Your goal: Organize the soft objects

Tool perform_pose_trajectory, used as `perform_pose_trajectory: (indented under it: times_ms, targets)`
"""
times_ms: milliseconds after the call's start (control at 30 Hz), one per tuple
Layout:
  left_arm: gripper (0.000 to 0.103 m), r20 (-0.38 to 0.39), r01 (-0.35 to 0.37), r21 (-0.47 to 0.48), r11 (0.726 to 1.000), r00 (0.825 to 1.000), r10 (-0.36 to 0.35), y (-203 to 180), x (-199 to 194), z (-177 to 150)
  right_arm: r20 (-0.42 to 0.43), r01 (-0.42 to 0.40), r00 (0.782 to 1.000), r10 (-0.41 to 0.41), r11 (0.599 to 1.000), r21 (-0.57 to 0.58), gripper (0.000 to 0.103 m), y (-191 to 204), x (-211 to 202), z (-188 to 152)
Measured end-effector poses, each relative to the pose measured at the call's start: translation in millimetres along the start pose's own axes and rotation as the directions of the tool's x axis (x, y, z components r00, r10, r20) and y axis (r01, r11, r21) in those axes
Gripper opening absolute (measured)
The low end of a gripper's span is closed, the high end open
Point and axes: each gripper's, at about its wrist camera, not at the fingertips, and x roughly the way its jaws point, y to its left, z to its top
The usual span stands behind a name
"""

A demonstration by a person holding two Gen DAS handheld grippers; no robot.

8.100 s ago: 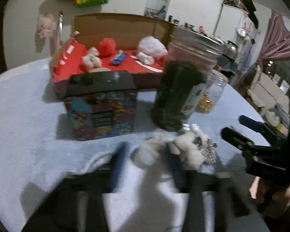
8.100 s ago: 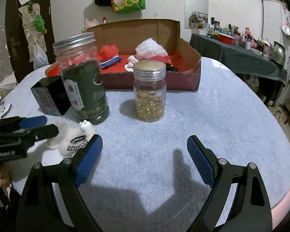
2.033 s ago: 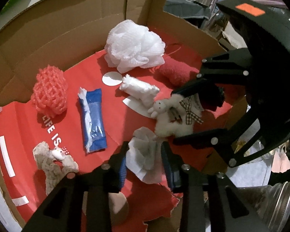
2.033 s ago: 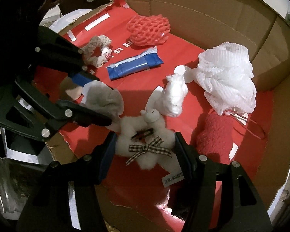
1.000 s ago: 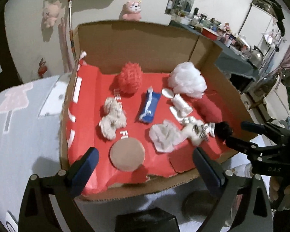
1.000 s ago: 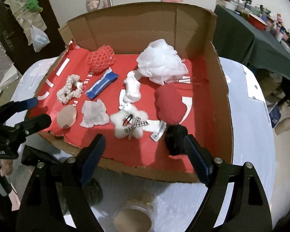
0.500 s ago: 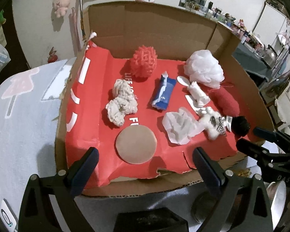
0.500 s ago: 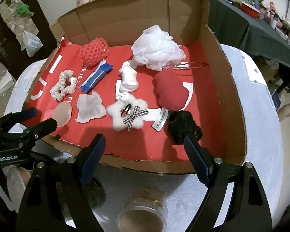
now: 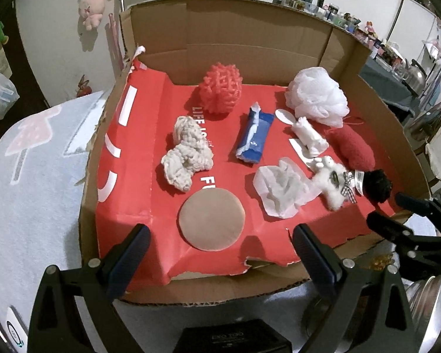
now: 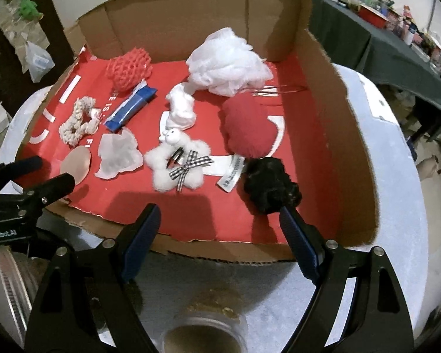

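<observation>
Pale blue fuzzy cloth covers the round table, and on it sits a shallow open cardboard box lined with red paper, pretty much full of soft stuff. Along the back there's a red netted foam ball and a white mesh bath pouf. In the middle row: a cream knitted scrunchie, a blue and white tissue pack, a small white rolled cloth and a red fuzzy pad. Nearer the front edge you get a flat tan round puff, a crumpled white tissue, a fluffy white plush with a checked bow just beside it, and a black fuzzy pom-pom at the right end.

Both grippers hang above the front edge of the box, angled down at it. Left gripper has its blue-padded fingers spread wide with nothing between them. Right gripper, same deal: wide apart, empty, its right pad just in front of the black pom-pom. A jar with a tan lid sits right under the right gripper, outside the box.
</observation>
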Motion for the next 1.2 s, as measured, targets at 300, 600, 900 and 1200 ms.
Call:
perform_pose_trajectory:
  times_ms: [300, 600, 900, 1200]
  targets:
    - [0.099, 0.004, -0.006, -0.01, 1.0, 1.0, 0.006, 1, 0, 1, 0.036, -0.024, 0.999, 0.023, 1.0, 0.012, 0.083, 0, -14, 10]
    - [0.099, 0.012, -0.026, -0.03, 0.999, 1.0, 0.026, 2, 1, 2, 0.018, -0.054, 0.998, 0.054, 0.998, 0.017, 0.083, 3, -2, 10]
    - [0.099, 0.016, -0.038, -0.028, 0.999, 0.999, 0.039, 1, 1, 2, 0.015, -0.045, 0.999, 0.045, 0.999, 0.013, 0.083, 2, 0, 8]
    - [0.099, 0.021, -0.044, -0.033, 0.999, 0.999, 0.045, 2, 0, 1, 0.027, -0.032, 0.999, 0.032, 0.999, 0.005, 0.083, 1, -1, 5]
